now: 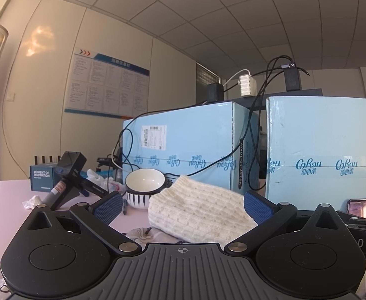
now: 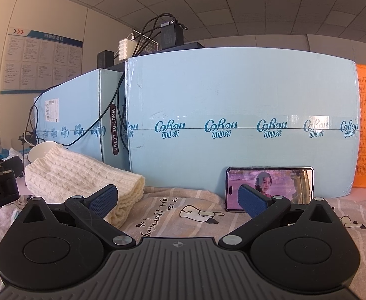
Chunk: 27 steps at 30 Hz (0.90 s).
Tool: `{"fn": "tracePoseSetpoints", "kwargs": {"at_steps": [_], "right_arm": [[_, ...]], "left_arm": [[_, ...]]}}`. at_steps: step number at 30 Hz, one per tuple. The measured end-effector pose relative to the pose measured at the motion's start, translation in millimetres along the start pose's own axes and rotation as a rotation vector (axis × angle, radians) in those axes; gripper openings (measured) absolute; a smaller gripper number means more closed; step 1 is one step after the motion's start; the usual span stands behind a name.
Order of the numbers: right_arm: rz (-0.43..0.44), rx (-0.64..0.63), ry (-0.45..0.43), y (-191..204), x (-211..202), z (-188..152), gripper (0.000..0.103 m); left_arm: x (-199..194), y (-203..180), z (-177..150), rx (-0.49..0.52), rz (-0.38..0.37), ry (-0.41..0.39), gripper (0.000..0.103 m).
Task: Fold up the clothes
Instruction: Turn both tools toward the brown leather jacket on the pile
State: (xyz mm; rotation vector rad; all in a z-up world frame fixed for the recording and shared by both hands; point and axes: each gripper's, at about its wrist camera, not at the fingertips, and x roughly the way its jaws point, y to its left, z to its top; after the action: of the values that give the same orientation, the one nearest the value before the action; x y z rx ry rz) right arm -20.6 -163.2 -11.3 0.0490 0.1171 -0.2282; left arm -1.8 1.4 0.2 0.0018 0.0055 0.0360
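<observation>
A folded cream knitted sweater (image 1: 195,212) lies on the table, just ahead of my left gripper (image 1: 183,206), which is open with the sweater between its blue pads and nothing gripped. The sweater shows in the right wrist view (image 2: 83,182) at the left. A striped grey garment with cartoon prints (image 2: 183,215) lies spread on the table under and ahead of my right gripper (image 2: 178,201), which is open and empty. A bit of that garment shows below the sweater in the left wrist view (image 1: 143,233).
Two light blue cartons (image 2: 233,125) stand close behind the clothes. A phone (image 2: 270,187) leans on the right carton. A white striped bowl (image 1: 143,187), a black device (image 1: 68,175), a small dark box (image 1: 41,177) and tissues sit at the left. Cables hang over the cartons.
</observation>
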Motion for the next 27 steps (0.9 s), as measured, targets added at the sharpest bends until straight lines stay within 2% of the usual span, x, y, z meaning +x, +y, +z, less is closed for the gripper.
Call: {"fn": "tracePoseSetpoints", "kwargs": {"at_steps": [6, 10, 14, 19, 22, 27], "right_arm": [[-0.026, -0.012, -0.058, 1.5, -9.8, 0.0, 0.103], [-0.055, -0.023, -0.091, 2.9, -15.9, -0.1, 0.103], [-0.083, -0.029, -0.122, 3.7, -23.6, -0.3, 0.103], [-0.105, -0.02, -0.152, 2.2, -29.8, -0.2, 0.103], [-0.102, -0.012, -0.163, 1.0, -32.4, -0.1, 0.103], [-0.122, 0.045, -0.194, -8.2, -39.2, 0.5, 0.103]], "left_arm": [[-3.2, -1.7, 0.0, 0.026, 0.03, -0.019, 0.103], [-7.2, 3.1, -0.7, 0.009, -0.044, -0.029, 0.103], [-15.1, 8.1, -1.5, -0.022, -0.083, -0.072, 0.103], [-17.5, 2.4, -1.5, 0.01, -0.161, -0.074, 0.103], [-19.1, 0.4, -1.3, 0.02, -0.168, -0.081, 0.103], [-23.6, 10.4, 0.6, -0.041, -0.151, -0.117, 0.103]]}}
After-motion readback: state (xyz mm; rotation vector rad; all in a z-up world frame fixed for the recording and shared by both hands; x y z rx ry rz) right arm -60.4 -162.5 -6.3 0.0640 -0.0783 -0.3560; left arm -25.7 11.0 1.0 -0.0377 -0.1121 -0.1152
